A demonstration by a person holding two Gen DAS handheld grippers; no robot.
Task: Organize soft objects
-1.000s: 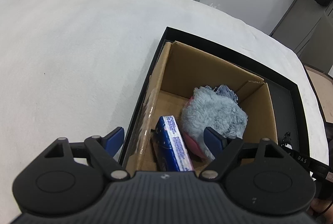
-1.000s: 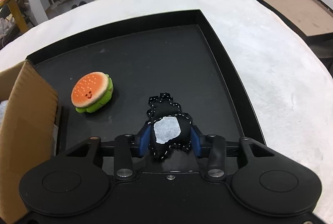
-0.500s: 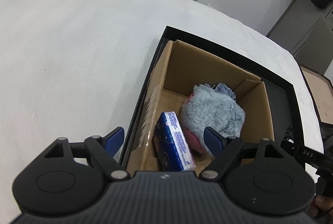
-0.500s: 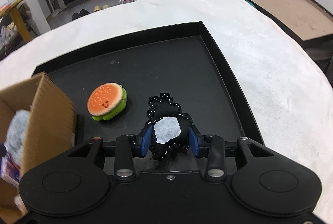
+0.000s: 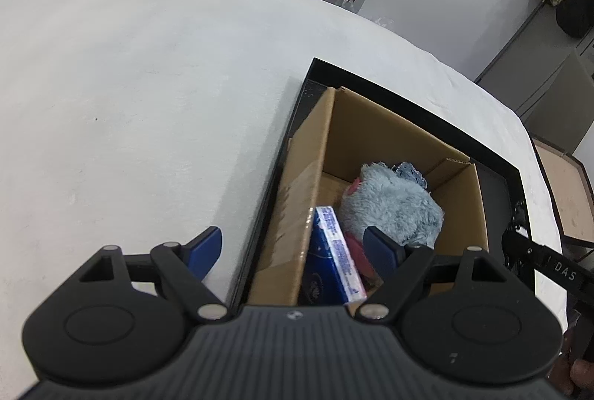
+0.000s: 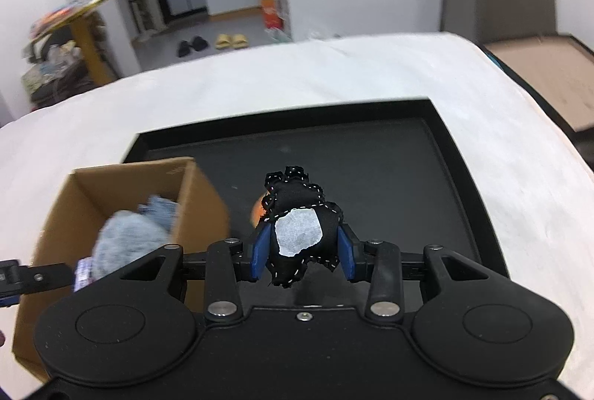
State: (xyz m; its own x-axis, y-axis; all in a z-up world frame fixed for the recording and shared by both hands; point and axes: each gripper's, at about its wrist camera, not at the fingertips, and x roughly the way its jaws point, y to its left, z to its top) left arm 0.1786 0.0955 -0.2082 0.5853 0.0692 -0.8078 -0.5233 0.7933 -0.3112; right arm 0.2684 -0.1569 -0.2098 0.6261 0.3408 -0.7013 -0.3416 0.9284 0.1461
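Note:
My right gripper [image 6: 302,251] is shut on a black soft toy [image 6: 297,214] with a white patch, held in the air above the black tray [image 6: 456,155], right of the cardboard box [image 6: 122,184]. An orange burger plush [image 6: 257,212] lies on the tray, mostly hidden behind the black toy. My left gripper [image 5: 293,247] is open and empty over the box's near left wall [image 5: 297,192]. Inside the box lie a fluffy grey-blue plush [image 5: 393,207] and a blue packet [image 5: 334,262].
The black tray [image 5: 408,91] sits on a white padded table [image 5: 130,84]. The right gripper's body [image 5: 545,266] shows at the right edge of the left wrist view. A wooden board [image 6: 549,73] lies beyond the table's right edge.
My right gripper has lifted the black toy well above the tray and moved left toward the box. My left gripper has shifted slightly and stays open.

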